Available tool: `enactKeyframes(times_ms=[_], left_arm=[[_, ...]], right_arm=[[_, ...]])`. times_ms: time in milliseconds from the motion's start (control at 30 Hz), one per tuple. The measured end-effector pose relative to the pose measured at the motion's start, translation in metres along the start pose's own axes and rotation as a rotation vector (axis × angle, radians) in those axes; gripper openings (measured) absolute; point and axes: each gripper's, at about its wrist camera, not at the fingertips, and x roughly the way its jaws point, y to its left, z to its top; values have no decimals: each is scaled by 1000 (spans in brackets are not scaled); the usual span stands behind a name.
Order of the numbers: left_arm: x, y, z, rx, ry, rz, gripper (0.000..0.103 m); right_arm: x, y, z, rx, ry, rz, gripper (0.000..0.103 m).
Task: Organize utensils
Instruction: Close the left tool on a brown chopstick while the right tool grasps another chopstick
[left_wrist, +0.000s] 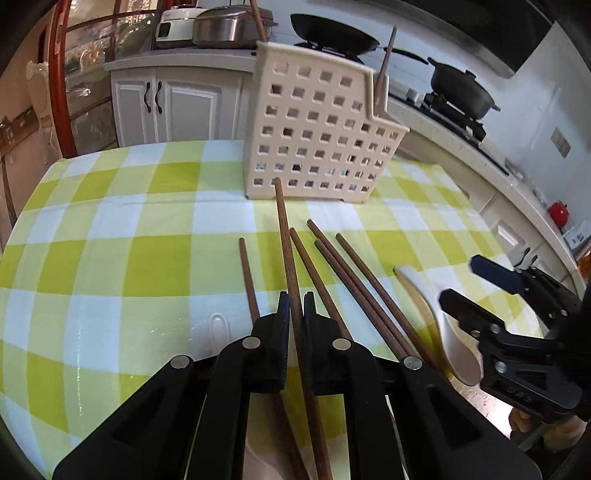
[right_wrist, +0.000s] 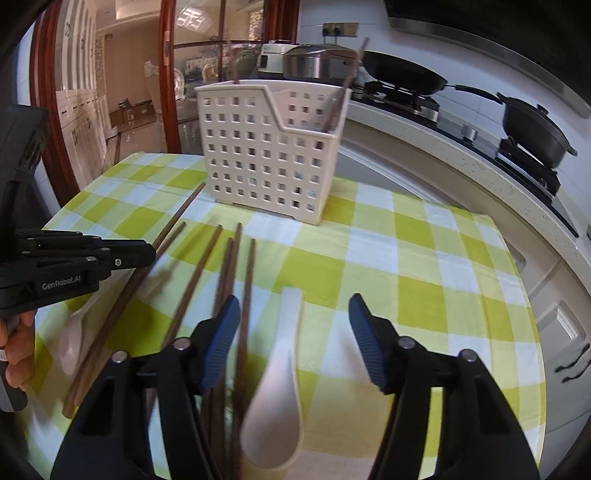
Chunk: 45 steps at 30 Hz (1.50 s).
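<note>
Left gripper: the left gripper (left_wrist: 294, 306) is clamping its two black jaws tight on a single brown chopstick (left_wrist: 286, 240), with the pads pressing on it from both sides.
Held chopstick: it is running forward from between the jaws, its far tip ending just in front of the cream utensil basket (left_wrist: 314, 133); in the right wrist view its tip looks to be standing clear of the cloth, though the fisheye makes that hard to judge.
Right gripper: the right gripper (right_wrist: 295, 339) is holding its blue-padded jaws apart over a white ceramic spoon (right_wrist: 277, 398); the pads are not touching the spoon, which is lying between them on the cloth.
Loose chopsticks: four more chopsticks (left_wrist: 354, 291) are lying flat on the green-and-white checked tablecloth (left_wrist: 110, 240), fanned out beside the held one; the nearest is passing just under the right gripper's left pad.
Second spoon: another white spoon (right_wrist: 72, 339) is lying near the left gripper, blurred.
Basket: it is standing upright at the far side of the table, perforated with square holes, with two chopsticks already leaning upright inside.
Person: a hand (right_wrist: 16, 354) is gripping the left tool's handle.
Background: a wok (right_wrist: 402, 75) and a lidded pot (right_wrist: 532, 125) are sitting on the stove behind.
</note>
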Motion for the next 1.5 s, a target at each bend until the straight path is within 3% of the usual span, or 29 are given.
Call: enactKeyframes(times_ms=[133,433,900,1033,1167,1500], left_arm=[[-3,0,-1,-2,-9,-10,7],[-8,5,-3,-10,-20,-33,7],[-10,7,-7,-13,-21,-43,7],[-12,5,-9,-9,-24,-49,7],[-21,1,-8,-2,-42,-56,7],[-48,-15,-5,41,-93,-68,7]], right_arm=[[18,12,7,-27,42,24,40],[47,21,6,-44,126,47,27],[46,14,-10,-17,163,90,22],[45,19,-10,-30,162,120,7],[44,15,-10,-11,155,138,6],[-20,4,11,44,-12,149,6]])
